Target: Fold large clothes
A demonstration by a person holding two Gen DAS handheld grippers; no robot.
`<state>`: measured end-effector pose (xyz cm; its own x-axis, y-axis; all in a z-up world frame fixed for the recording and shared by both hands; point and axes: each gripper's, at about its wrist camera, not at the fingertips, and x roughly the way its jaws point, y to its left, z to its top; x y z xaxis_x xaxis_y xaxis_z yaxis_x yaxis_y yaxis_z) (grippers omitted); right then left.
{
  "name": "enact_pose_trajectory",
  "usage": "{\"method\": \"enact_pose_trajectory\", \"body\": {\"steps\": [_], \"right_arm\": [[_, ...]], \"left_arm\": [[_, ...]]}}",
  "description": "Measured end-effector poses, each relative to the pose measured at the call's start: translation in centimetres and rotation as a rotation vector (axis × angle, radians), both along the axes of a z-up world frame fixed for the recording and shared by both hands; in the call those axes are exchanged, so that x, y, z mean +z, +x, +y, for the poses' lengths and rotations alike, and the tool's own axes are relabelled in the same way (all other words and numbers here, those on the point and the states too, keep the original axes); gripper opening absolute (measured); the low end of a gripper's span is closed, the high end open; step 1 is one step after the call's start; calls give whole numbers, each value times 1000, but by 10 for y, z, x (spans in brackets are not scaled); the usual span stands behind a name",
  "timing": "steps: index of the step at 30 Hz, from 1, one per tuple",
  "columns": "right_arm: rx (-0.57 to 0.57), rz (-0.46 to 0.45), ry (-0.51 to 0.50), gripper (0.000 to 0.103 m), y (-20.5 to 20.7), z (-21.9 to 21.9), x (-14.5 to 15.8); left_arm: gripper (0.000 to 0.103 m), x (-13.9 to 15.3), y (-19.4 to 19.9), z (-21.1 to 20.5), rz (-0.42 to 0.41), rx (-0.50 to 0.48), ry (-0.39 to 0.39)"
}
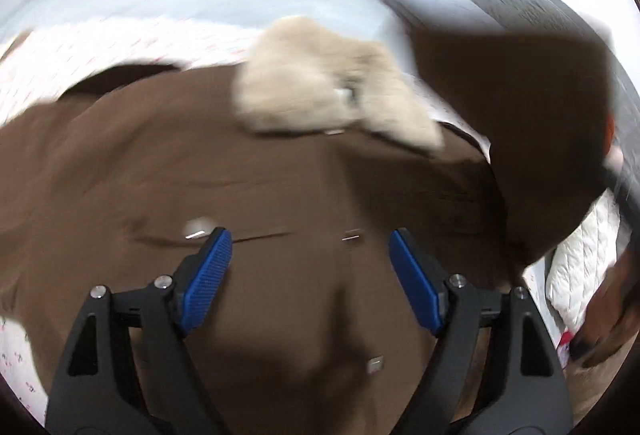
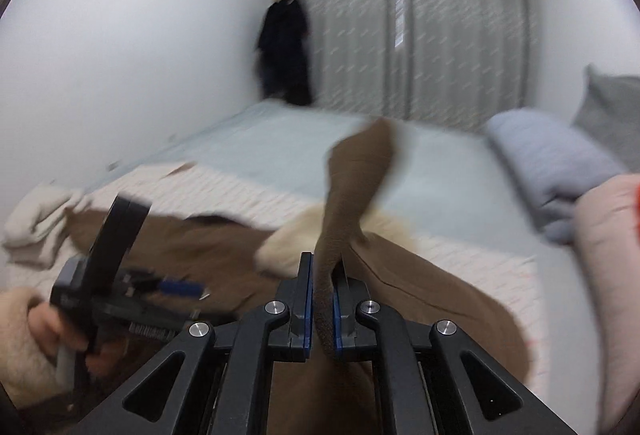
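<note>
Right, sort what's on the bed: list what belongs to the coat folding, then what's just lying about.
Part of the job:
brown coat
its cream fur collar
right gripper, shut on a coat fold
left gripper, open

Just lying about:
rolled grey blanket
grey pillow
folded cream cloth

You see one brown coat at six o'clock, one rolled blue blanket at three o'clock, one grey pillow and two grippers.

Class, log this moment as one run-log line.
left hand-held gripper: open, empty | right hand-held gripper: shut on brown coat sleeve | coat on bed
</note>
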<state>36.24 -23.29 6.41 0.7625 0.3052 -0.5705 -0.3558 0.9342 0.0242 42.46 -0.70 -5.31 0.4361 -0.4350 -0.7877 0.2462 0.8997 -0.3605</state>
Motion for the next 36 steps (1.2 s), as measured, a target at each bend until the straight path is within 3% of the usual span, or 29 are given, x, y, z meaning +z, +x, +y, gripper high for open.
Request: {"method": "enact_pose_trajectory", "body": {"steps": [3,5,8,13,16,18,19,20,22,26,28,31,33,34,36], "right_arm": [[185,286,66,29,19,35,-50],[221,366,61,45,22,42,-63],[188,332,76,63,20,21,-54],[-23,286,156,71,25,-68,-38],[-148,280,205,73,14,-112,-38],[-214,285,224,74,11,-139,-42],[-243,289,222,75,8,-150,-43],[-272,292,216,78,5,-161,-46],[-330,291,206,81,1,-182,-50],[-434,300,298,82,3,-230,-67],[-464,307,356,82,6,-247,-79],[-509,330,424,82,21,-264,-106],[-533,372,494,80,37,-273,-128],[-534,397,540,76,44,-276,-139],[-532,447,625,32,61,-278,-159]], "left_arm": [[81,-15,1,23,45,24,-27],[81,-20,1,21,59,18,-55],[81,-20,1,15,65,-20,-97],[81,-15,24,-36,-15,-128,-73],[79,-36,54,-62,56,-119,-29],[65,-43,64,-74,46,-89,36],[35,-43,66,-81,46,-100,41],[14,-43,65,-84,67,-120,18],[11,-31,57,-90,26,-120,-8],[10,18,22,-75,-131,-86,-131],[10,33,10,-60,-197,-35,-127],[11,15,18,-52,-166,32,7],[12,-10,30,-54,-93,32,61],[12,-20,33,-55,-81,35,82],[12,-31,35,-58,-93,35,97]]}}
